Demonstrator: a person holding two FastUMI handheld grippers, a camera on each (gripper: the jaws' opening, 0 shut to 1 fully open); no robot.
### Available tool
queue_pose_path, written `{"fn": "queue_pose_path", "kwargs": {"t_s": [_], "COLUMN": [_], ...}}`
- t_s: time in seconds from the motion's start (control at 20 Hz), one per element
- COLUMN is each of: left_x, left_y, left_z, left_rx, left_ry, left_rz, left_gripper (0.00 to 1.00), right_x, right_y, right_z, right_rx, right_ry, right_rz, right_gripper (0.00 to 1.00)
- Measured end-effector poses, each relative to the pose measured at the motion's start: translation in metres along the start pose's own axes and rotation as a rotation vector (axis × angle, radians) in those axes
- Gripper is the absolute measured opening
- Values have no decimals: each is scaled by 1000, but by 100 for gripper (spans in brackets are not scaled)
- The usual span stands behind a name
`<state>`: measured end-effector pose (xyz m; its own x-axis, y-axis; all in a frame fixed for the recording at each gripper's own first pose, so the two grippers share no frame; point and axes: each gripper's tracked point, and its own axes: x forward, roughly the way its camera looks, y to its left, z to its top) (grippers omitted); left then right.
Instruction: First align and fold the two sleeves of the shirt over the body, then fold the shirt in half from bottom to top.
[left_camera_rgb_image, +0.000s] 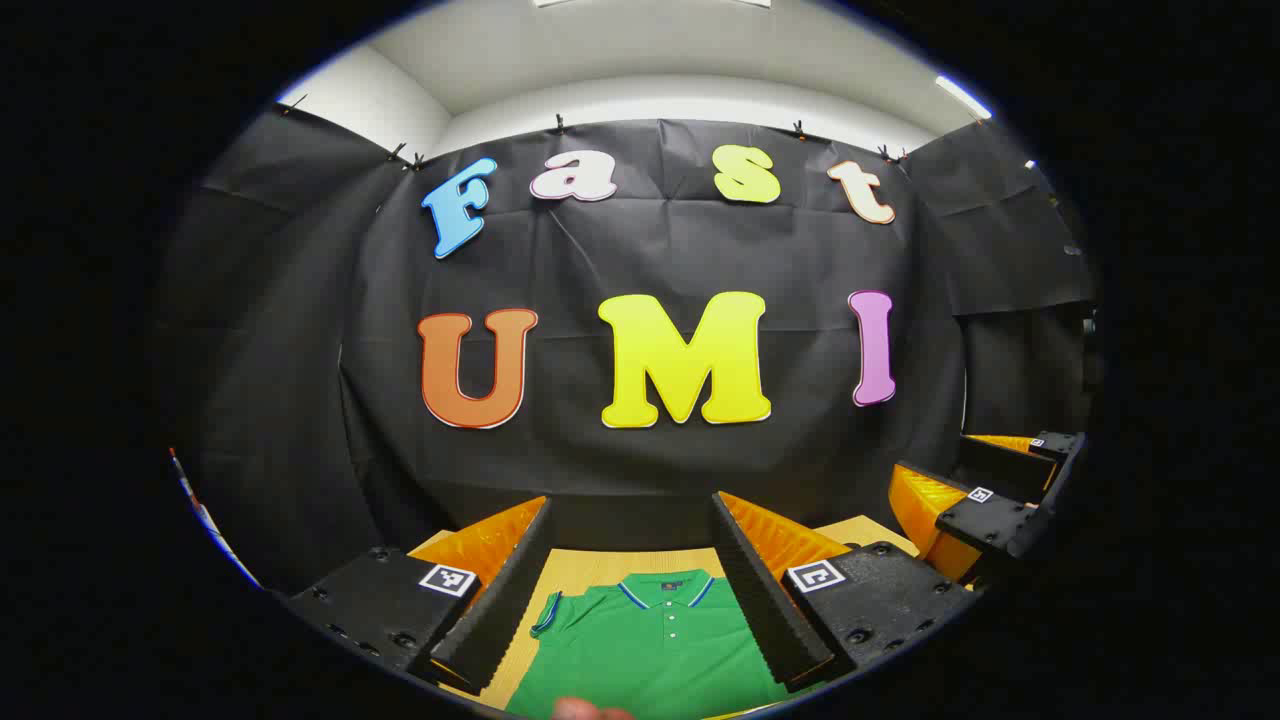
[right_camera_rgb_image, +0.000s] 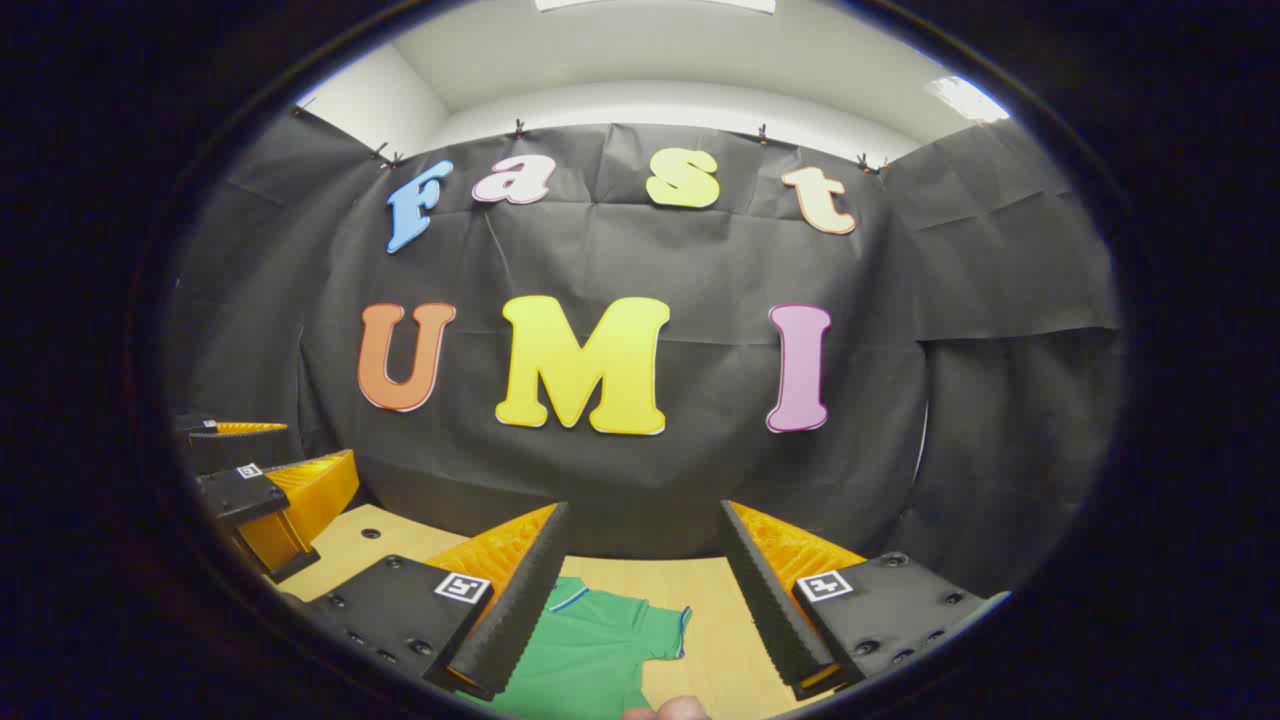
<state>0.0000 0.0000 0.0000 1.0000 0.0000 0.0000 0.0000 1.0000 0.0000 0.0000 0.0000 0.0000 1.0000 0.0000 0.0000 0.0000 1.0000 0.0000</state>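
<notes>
The booth is walled in black cloth under a white ceiling, and a pale wooden counter runs along the foot of that wall.

Left gripper view: I have the left gripper raised above the counter with its jaws spread wide and nothing between them. Below and between them lies the shirt, green, face up, collar toward the wall and button placket down the middle. One short sleeve shows at the left of the body, lying out to the side and not folded in. I judge the shirt has been spread flat so that both sleeves can be reached from above. The right gripper stands off to the right at a similar height, well clear of the cloth. A fingertip of the holding hand shows at the bottom edge.

Right gripper view: the right gripper is likewise open and empty, held above the counter. The shirt lies below its left finger, with its other short sleeve spread outward on the wood. The left gripper hangs at the left, apart from the cloth.

Assessment: no fold is made yet. Both grippers are level and open, placed, I judge, for a descent onto the two sleeves.
</notes>
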Motion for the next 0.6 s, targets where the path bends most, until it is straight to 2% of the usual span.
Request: {"fn": "queue_pose_path", "kwargs": {"t_s": [0.6], "left_x": [7], "left_y": [24], "left_z": [18], "left_rx": [-37], "left_ry": [7], "left_rz": [27], "left_gripper": [97], "right_x": [-2], "right_y": [6], "right_z": [12], "right_rx": [-2], "right_ry": [-2], "right_rz": [20], "right_gripper": [95]}}
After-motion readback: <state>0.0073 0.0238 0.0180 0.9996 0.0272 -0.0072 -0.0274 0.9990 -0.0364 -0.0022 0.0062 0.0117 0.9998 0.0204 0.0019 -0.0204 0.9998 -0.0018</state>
